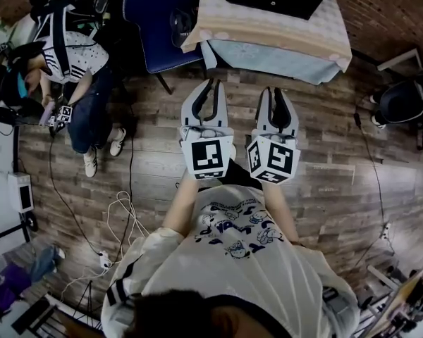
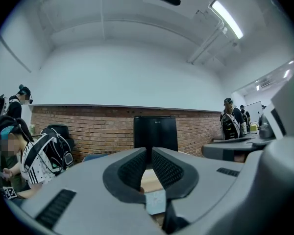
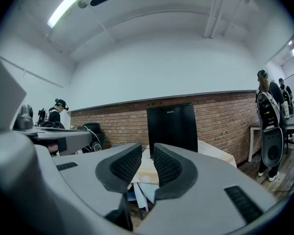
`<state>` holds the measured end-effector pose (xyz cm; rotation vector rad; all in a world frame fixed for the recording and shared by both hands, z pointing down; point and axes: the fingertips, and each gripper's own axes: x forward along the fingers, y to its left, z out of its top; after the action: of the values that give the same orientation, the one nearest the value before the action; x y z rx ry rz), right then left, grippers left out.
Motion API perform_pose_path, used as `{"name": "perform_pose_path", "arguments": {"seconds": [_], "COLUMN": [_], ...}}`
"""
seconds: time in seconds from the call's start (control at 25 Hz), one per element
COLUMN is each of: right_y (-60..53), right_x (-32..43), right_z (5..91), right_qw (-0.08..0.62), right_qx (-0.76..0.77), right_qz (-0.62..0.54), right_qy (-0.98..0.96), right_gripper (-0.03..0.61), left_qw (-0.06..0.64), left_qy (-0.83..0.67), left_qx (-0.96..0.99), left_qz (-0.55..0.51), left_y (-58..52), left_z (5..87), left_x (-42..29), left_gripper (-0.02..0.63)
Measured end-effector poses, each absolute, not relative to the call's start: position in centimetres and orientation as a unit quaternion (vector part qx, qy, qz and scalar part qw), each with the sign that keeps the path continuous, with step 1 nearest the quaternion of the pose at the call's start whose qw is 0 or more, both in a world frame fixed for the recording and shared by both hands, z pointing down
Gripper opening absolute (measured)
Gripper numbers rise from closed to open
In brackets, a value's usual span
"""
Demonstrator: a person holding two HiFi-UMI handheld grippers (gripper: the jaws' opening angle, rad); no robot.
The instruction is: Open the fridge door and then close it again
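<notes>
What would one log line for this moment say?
left gripper: shut, empty | right gripper: shut, empty | fridge: ahead, door closed, untouched

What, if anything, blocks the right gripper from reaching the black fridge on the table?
Nothing visible, so probably yes: the right gripper points at the fridge, with only floor and the edge of the table between them. It hangs short, though; the person likely must step closer.

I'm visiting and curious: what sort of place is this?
Probably a lab or workshop: bare brick wall, cables strewn over the plank floor, and a small black fridge on a cloth-covered table.
</notes>
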<state>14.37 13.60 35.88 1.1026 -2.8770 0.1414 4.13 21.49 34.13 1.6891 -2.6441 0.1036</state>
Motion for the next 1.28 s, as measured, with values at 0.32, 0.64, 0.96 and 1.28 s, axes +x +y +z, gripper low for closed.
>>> {"name": "perform_pose_path", "arguments": {"seconds": [0.32, 0.64, 0.96, 1.28], "right_y": [6.1, 2.1, -1.3, -6.2], "right_x": [10.4, 8.0, 5.0, 0.2], "right_z": [35.7, 37.1, 37.6, 37.8], "right_qw": [0.024, 0.035, 0.036, 0.033], "right_qx": [0.338, 0.331, 0.339, 0.363], "right_qz": [0.049, 0.061, 0.060, 0.056], "right_qy": [-0.940, -0.941, -0.938, -0.930], "right_gripper": [0.091, 0.091, 0.091, 0.091], "left_qw": [0.002, 0.016, 0.018, 0.020], "left_qy": [-0.852, -0.853, -0.848, -0.833], "left_qx": [0.523, 0.519, 0.529, 0.553], "left_qz": [0.038, 0.039, 0.033, 0.020], "left_y": [14.2, 10.3, 6.3, 0.6], "left_z": [34.2, 35.4, 35.9, 36.2], "left_x": [0.4, -2.0, -5.6, -11.1], "left_gripper": [0.049, 0.049, 0.049, 0.049]}}
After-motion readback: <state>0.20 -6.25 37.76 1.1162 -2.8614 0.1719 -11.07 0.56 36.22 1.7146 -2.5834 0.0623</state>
